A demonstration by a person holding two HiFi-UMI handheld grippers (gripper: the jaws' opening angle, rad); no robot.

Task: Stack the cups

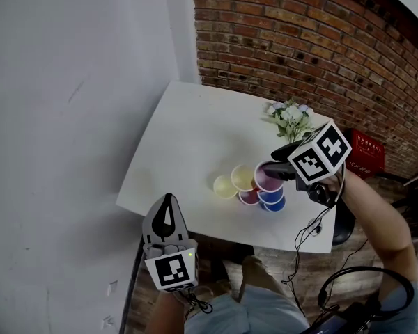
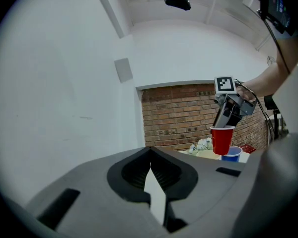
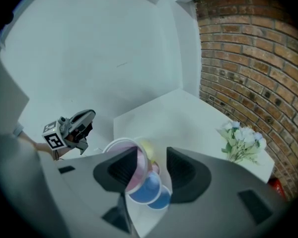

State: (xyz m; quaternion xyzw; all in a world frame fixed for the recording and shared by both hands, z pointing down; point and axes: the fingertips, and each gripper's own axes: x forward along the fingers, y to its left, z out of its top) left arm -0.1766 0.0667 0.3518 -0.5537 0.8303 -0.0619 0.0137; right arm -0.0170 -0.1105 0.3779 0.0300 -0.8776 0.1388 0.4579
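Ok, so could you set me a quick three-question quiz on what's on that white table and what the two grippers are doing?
1. True or false: the left gripper's jaws stand wide apart.
2. Pick one: besides cups, what stands on the white table? A) a bunch of white flowers B) a kettle C) a book
3. Fill the gap: the red plastic cup at the right gripper is just above a ___ cup.

Key
1. False: they are together, with nothing between them.
2. A
3. Blue: the blue plastic cup sits right under it.
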